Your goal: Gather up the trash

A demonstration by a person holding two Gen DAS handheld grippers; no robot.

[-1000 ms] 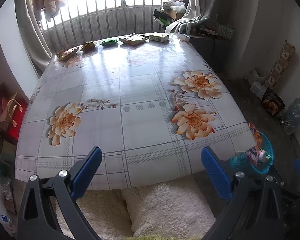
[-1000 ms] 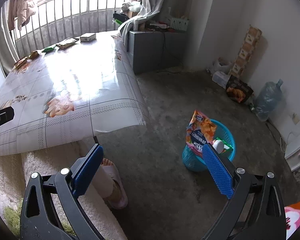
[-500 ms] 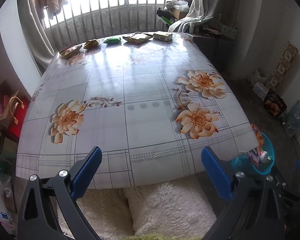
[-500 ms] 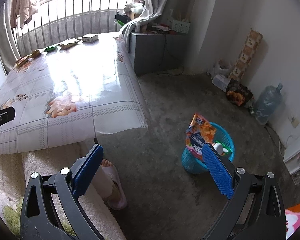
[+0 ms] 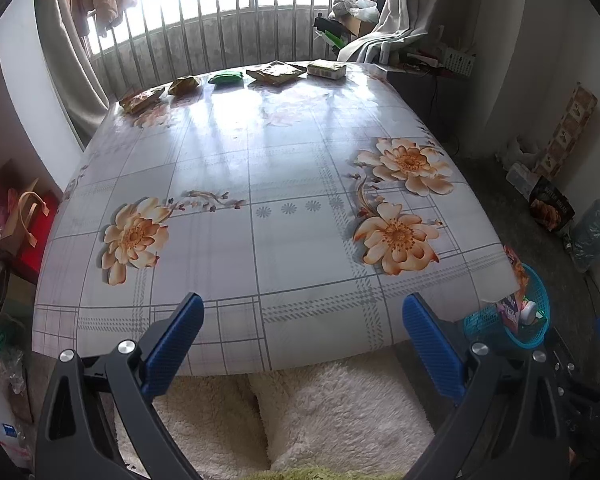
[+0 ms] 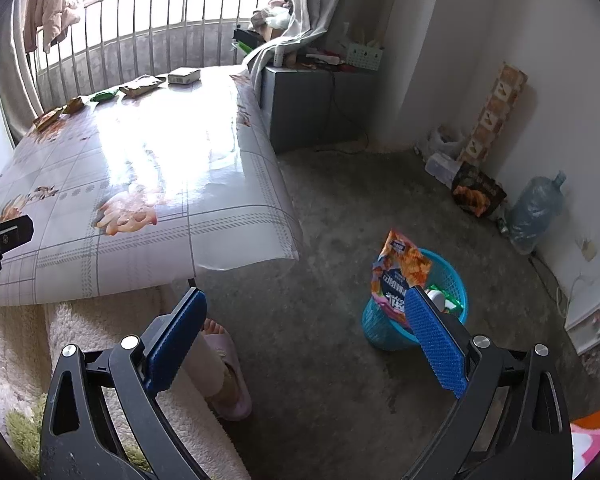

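Several wrappers lie along the far edge of the table (image 5: 292,168): a brown packet (image 5: 141,100), a yellow packet (image 5: 185,85), a green packet (image 5: 227,78), a flat tan packet (image 5: 275,73) and a small box (image 5: 326,69). My left gripper (image 5: 298,332) is open and empty over the table's near edge. My right gripper (image 6: 306,328) is open and empty above the floor, left of the blue trash basket (image 6: 384,332), which holds an orange chip bag (image 6: 400,276) and other trash. The basket also shows in the left wrist view (image 5: 528,320).
A white fluffy seat (image 5: 300,412) lies below the table's near edge. A slippered foot (image 6: 224,368) stands on the floor by it. A grey cabinet (image 6: 312,108), a water bottle (image 6: 536,212) and bags (image 6: 476,194) line the walls. Railings (image 5: 236,20) stand behind the table.
Both grippers have drawn back and up a little, so the table and the basket look slightly farther away. Both stay open and empty.
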